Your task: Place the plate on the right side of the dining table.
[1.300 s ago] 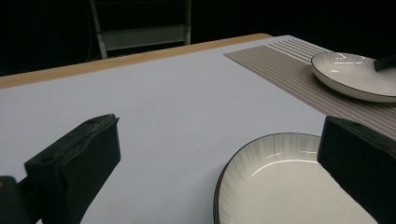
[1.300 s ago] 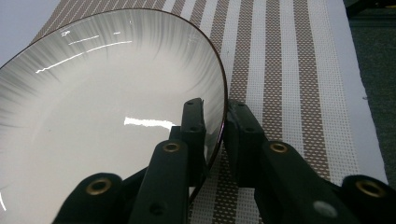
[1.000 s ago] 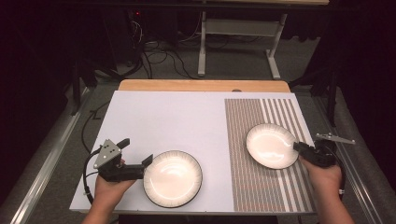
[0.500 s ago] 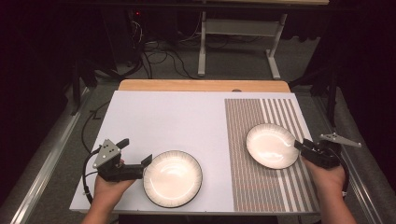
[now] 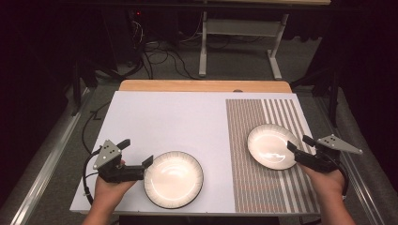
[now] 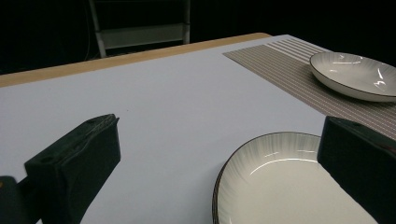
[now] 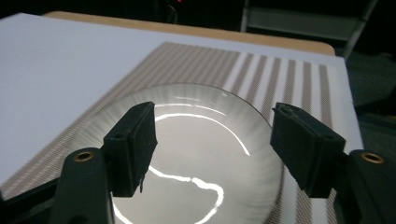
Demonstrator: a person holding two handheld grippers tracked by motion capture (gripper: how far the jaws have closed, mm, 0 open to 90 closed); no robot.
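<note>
Plainly, glossy white plate (image 5: 270,146), ribbed rim.

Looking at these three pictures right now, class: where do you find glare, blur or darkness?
High view: dark surroundings, lit table. Right gripper view: bright streaks of glare on the plate on the striped mat, its rim blurred. Left gripper view: near plate glossy, the jaws soft-edged.

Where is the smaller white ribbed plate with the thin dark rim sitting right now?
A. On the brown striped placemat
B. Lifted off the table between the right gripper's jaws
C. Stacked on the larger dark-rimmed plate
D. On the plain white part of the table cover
A: the smaller white ribbed plate rests flat on the brown striped placemat, apart from the larger dark-rimmed plate; the right gripper stands open at its edge.
</note>
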